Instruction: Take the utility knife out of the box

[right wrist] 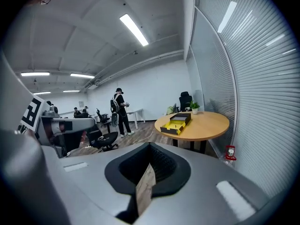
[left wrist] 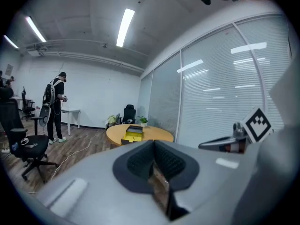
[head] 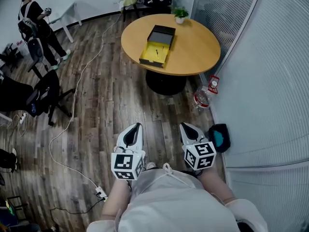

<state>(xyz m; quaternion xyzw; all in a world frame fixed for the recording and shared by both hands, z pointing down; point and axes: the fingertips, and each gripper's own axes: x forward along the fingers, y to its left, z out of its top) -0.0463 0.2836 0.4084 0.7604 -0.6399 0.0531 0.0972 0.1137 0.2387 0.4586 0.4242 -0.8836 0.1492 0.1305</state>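
The utility knife (head: 157, 52) lies in the yellow-lined half of the open box (head: 155, 53), a slim dark sliver whose long axis runs roughly 12 to 6 o'clock in the head view; it is too small to tell which end is the blade. The box's black half (head: 162, 34) sits touching at the yellow half's 12 o'clock; the yellow half reaches close to the round table's (head: 198, 47) edge at 7 o'clock. A potted plant (head: 180, 15) stands at the table's 12 o'clock rim; the tabletop from 1 to 5 o'clock is bare wood. A bottle (head: 201, 98) stands on the floor (head: 116, 95) at the table's 5 o'clock, against the blinds-covered wall (head: 265, 81). Open floor separates the table from both grippers, well apart at 6 o'clock; the left gripper (head: 135, 129) is clenched on nothing; the right gripper (head: 186, 129) likewise, empty.
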